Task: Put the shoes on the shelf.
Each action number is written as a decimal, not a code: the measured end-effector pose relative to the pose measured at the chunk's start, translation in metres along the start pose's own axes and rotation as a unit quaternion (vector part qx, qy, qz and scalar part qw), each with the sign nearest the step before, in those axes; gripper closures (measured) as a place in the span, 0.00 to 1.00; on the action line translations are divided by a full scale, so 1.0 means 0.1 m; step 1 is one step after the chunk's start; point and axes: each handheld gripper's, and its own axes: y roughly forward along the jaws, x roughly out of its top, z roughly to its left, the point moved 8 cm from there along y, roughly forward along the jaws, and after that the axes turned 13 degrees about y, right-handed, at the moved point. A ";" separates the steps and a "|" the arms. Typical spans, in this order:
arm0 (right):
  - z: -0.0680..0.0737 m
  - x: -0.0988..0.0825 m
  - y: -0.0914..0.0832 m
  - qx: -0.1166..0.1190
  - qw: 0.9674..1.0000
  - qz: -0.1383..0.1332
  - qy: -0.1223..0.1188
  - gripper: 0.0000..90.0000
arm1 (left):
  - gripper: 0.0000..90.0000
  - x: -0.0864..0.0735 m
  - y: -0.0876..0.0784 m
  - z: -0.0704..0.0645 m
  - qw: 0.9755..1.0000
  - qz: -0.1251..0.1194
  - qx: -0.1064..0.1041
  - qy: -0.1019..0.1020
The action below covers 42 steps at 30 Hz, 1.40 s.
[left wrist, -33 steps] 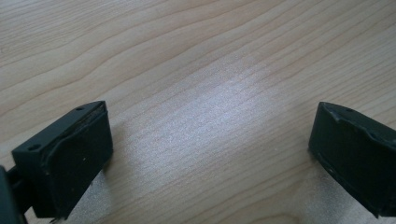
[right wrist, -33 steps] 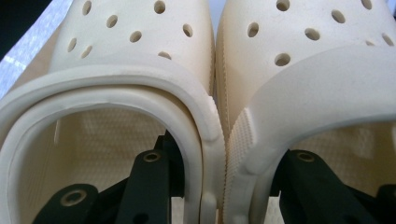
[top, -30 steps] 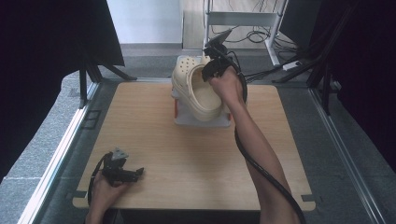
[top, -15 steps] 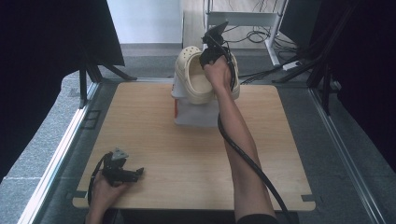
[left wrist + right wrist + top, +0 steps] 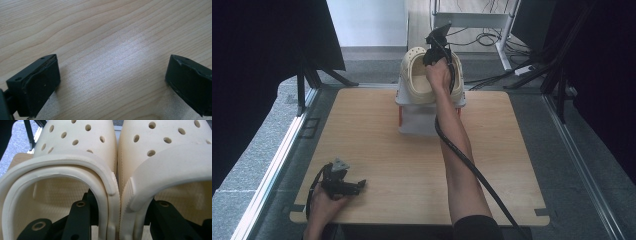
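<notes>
- A pair of cream foam clogs [image 5: 422, 75] sits at the far middle edge of the wooden table [image 5: 362, 135], on top of a white box [image 5: 419, 120]; from the high view I cannot tell whether they rest on it or hang just above.
- In the right gripper view the left clog [image 5: 62, 170] and right clog [image 5: 170, 162] are pressed side by side, their inner walls touching along a seam down the middle.
- The material is matte and moulded, with round vent holes across the toe tops, a thick rounded collar around each opening, fine ribbing along the touching edges and a pebbled footbed inside.
- The right gripper [image 5: 117, 220] has one black jaw inside each clog, clamping the two adjoining walls between them; the jaw tips are hidden by the foam.
- In the high view the right gripper [image 5: 437, 47] is at the clogs' inner edge, with the right hand [image 5: 439, 75] behind it, a black cable trailing along the forearm and a grey plate tilted up on top.
- The box's far side is covered by the clogs; a thin orange strip shows on its left edge.
- The left gripper [image 5: 343, 182] lies near the table's near-left corner, held by the left hand [image 5: 324, 202].
- In the left gripper view its jaws are spread wide and released over bare wood grain with a soft glare patch; their pads look scuffed at the edges.
</notes>
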 end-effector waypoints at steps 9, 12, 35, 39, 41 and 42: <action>-0.04 -0.01 0.22 0.003 1.000 -0.007 -0.007 0.67 | 0.00 0.00 0.00 0.00 1.000 -0.001 0.001 -0.001; -0.03 -0.01 0.19 0.008 1.000 -0.006 -0.015 0.61 | 0.00 0.00 0.00 0.00 1.000 -0.001 0.002 -0.001; -0.15 -0.25 -0.28 0.079 0.982 -0.023 -0.173 0.15 | 0.00 0.00 0.00 0.00 1.000 0.000 0.001 0.000; -0.14 -0.32 -0.39 0.092 0.976 -0.030 -0.195 0.12 | 0.00 0.00 0.00 0.00 1.000 0.000 0.002 0.000; -0.14 -0.37 -0.45 0.099 0.972 -0.030 -0.210 0.07 | 0.00 0.00 0.00 0.00 1.000 0.000 0.002 -0.001; -0.14 -0.39 -0.47 0.102 0.971 -0.030 -0.213 0.04 | 0.00 0.00 0.00 0.00 1.000 0.000 0.002 -0.001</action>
